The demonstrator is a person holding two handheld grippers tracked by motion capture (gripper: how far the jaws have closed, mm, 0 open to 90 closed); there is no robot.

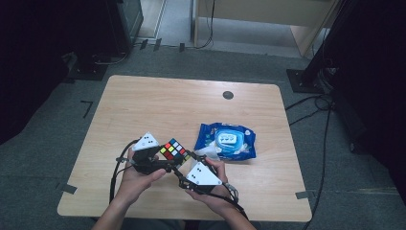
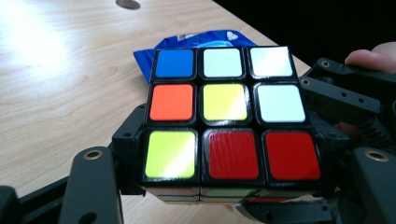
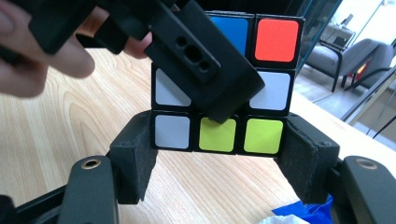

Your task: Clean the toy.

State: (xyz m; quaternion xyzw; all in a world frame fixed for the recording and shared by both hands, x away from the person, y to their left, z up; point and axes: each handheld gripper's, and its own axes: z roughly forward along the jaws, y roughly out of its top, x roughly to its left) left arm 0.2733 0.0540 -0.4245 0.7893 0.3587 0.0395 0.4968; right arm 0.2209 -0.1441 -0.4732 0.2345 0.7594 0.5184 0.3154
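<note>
The left claw and the right claw both clench the cube between them above the desk; a layer turn seems in hand; next one claw must twist.

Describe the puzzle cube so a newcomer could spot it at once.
Start at the wooden table and look to its near edge, where two hands hold black grippers. The cube sits between the left gripper and right gripper, left of the blue wipes pack. Its small coloured squares on black set it apart.
</note>
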